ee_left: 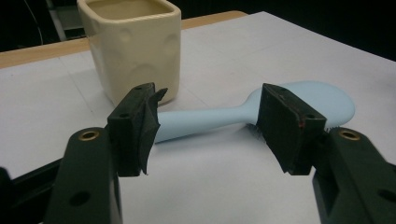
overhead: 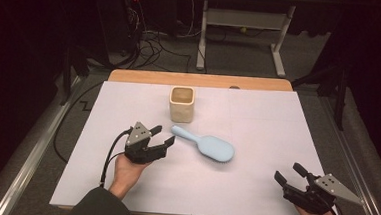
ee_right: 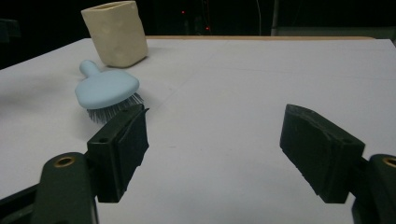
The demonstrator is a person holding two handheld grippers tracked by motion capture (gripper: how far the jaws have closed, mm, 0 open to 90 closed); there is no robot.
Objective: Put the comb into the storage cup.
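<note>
I hold the left tongs (overhead: 162,137) with jaws spread wide and nothing between them. They sit low over the surface (overhead: 253,191), pointing at the handle end of the light blue brush (overhead: 206,144), just short of it and not touching. In the left gripper view the brush (ee_left: 224,116) handle runs across the gap beyond the jaws.

The right tongs (overhead: 289,174) are also wide apart and carry nothing. They rest near the front right corner of the surface, well apart from the brush.

The brush lies bristles down near the middle of the surface, handle toward the cream square cup (overhead: 181,104), head toward the right front. The cup stands upright just behind the handle tip, close beside it; I cannot tell whether they touch.

The surface is a wooden top covered by a white sheet, with a strip of bare wood (overhead: 200,80) at the far edge.

Beyond it the room is dark. A grey floor (overhead: 241,60) carries loose black cables (overhead: 152,47), and a white metal table frame (overhead: 244,20) stands farther back.
</note>
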